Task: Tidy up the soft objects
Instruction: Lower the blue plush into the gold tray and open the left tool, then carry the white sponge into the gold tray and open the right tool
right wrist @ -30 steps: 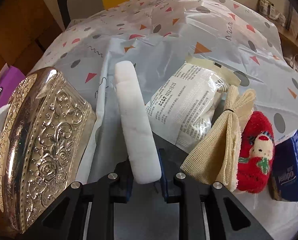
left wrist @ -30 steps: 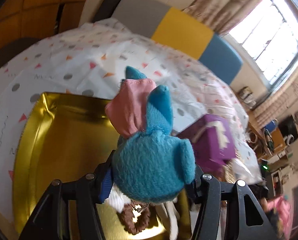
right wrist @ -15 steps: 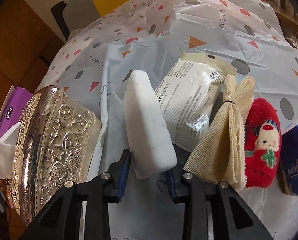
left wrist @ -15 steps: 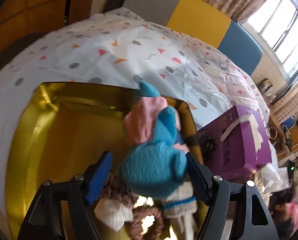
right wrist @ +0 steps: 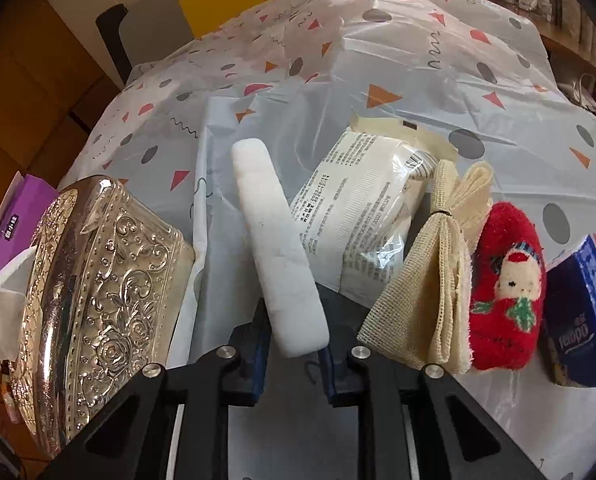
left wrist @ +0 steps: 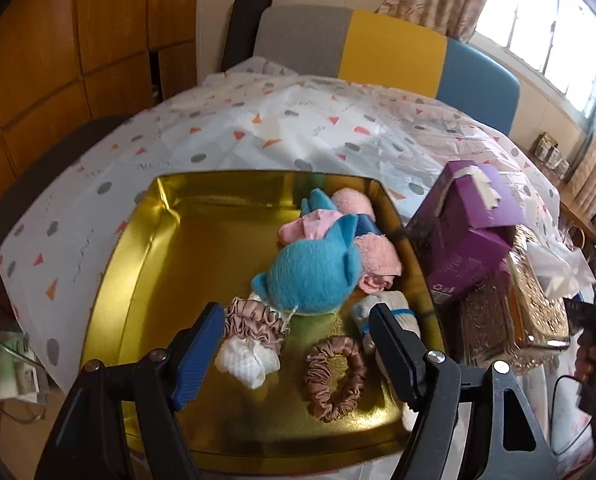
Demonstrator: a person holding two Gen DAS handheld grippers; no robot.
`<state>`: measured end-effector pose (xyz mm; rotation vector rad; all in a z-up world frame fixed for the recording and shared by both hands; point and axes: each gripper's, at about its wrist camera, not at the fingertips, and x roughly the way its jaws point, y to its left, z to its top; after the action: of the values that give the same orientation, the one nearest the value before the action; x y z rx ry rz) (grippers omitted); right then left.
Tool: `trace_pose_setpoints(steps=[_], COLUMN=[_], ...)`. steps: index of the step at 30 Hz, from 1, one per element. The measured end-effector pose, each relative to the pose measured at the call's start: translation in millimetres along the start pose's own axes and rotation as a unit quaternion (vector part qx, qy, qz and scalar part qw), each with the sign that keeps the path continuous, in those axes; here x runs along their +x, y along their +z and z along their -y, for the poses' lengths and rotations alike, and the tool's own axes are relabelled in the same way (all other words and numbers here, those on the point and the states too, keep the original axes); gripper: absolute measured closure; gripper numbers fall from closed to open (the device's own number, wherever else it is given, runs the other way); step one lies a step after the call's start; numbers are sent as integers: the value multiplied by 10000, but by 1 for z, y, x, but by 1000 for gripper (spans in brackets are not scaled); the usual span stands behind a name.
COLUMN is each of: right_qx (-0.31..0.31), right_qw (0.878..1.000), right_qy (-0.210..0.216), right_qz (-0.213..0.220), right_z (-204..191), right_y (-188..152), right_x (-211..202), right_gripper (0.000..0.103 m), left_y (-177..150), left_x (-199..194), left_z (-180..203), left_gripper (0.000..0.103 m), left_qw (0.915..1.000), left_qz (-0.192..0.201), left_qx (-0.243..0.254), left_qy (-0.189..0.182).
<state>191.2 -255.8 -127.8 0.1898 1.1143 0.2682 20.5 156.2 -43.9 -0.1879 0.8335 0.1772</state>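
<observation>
Over the gold tray [left wrist: 146, 240], the left gripper [left wrist: 298, 340] stands wide with nothing between its jaws; the blue plush [left wrist: 309, 276] lies in the tray beside pink socks [left wrist: 377, 256]. Right gripper [right wrist: 294, 340] has just closed on the white pad [right wrist: 274, 248], near the red sock [right wrist: 505, 292].

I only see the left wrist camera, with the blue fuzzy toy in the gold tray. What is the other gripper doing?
Observer: The right gripper is shut on a white foam strip, which sticks up from between its jaws.
Operator: What else is waiting over there?
Observer: A red plush with a little face lies on the tablecloth, beside a tied beige mesh cloth.
Operator: Is there anything blue?
Observer: Yes, a dark blue tissue pack sits just right of the red plush.
</observation>
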Motion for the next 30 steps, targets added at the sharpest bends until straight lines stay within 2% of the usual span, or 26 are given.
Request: trace_pose_setpoints(steps=[6, 13, 17, 23, 30], right_qx=[-264, -131, 44, 25, -356], right_qw=[9989, 9988, 9988, 9960, 9869], right_qy=[-375, -465, -240, -198, 26], right_qz=[-81, 84, 414, 873, 1574], right_z=[-15, -16, -19, -32, -78], right_y=[-5, -10, -10, -8, 9], right_x=[6, -3, -29, -70, -133], right_gripper=[84, 84, 84, 84, 84], left_y=[-8, -13, -16, -18, -21], left_x=[-11, -23, -26, -28, -28], left_z=[8, 9, 5, -3, -16], left_gripper=[18, 10, 9, 7, 6], left_qw=[9995, 9984, 9982, 9987, 9991], left_qz=[103, 247, 317, 292, 264], left_qx=[232, 393, 401, 298, 123], left_qy=[170, 317, 311, 301, 301])
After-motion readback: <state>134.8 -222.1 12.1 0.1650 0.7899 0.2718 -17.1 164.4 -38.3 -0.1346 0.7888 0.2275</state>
